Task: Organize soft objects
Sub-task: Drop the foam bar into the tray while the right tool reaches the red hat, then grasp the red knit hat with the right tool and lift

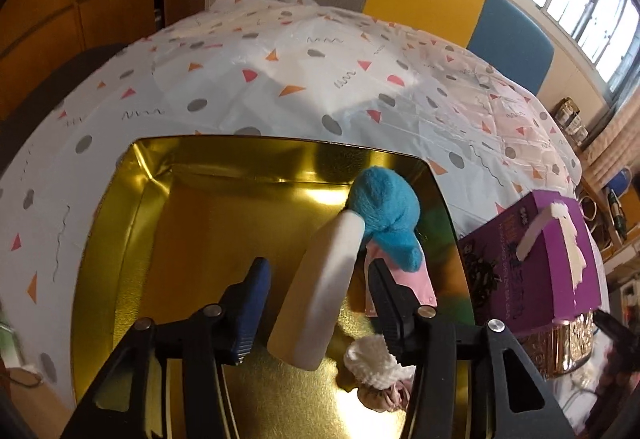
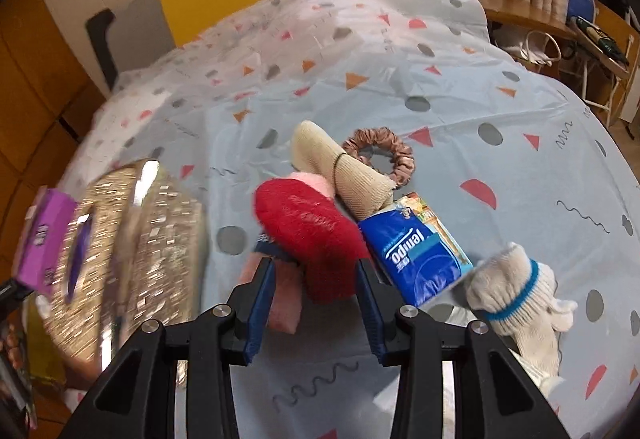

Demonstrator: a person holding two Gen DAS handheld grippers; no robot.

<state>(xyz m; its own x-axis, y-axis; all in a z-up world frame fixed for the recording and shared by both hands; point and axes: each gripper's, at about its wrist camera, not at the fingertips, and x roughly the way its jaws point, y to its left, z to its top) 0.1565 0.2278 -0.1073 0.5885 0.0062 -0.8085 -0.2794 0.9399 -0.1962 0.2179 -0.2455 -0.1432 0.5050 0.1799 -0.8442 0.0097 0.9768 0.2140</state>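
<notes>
Left gripper (image 1: 316, 303) jaws wide, over gold metal tin (image 1: 120, 223); white foam block (image 1: 320, 291) loose between them, nothing gripped. Right gripper (image 2: 316, 303) open, straddling red fuzzy plush pad (image 2: 308, 235) on tablecloth (image 2: 500, 99). Judgement: close mid-body, lift straight.

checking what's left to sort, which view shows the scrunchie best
The right wrist view: the scrunchie lies in plain sight on the tablecloth, partly hidden behind the beige sock. The left wrist view does not show it clearly.
</notes>
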